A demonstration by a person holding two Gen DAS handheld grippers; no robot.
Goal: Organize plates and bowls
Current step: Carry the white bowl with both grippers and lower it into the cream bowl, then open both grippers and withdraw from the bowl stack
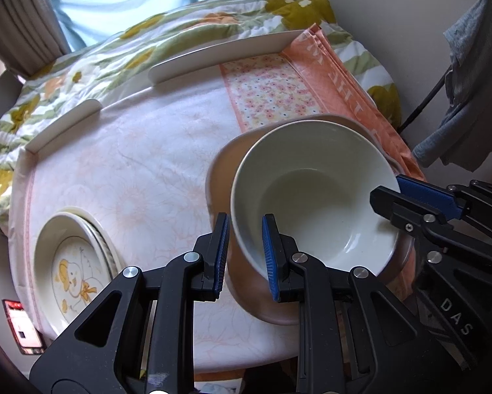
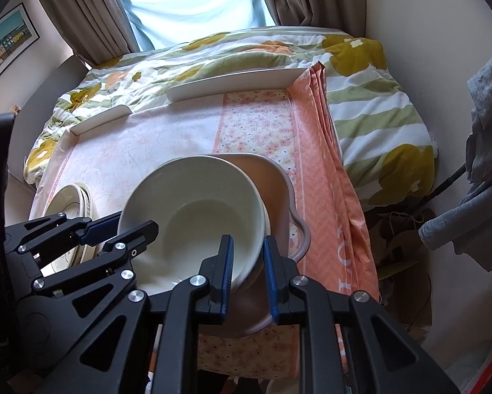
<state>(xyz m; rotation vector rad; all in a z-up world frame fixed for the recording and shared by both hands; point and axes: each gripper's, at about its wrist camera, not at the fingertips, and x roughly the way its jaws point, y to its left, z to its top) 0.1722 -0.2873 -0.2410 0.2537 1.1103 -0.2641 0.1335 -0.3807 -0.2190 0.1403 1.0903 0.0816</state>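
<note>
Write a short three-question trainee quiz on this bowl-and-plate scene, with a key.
1. True or false: both grippers grip the white bowl by its rim.
2. What lies directly below the white bowl? A) a beige dish B) a metal rack C) a folded towel
3. Fill in: the plate with the duck picture sits to the ____ of the bowl in the left wrist view.

Key: 1 true, left gripper and right gripper each clamp opposite sides; 2 A; 3 left.

One white bowl [image 1: 315, 197], one tan dish [image 1: 223, 177] — one plate stack [image 1: 65, 256], two claws.
</note>
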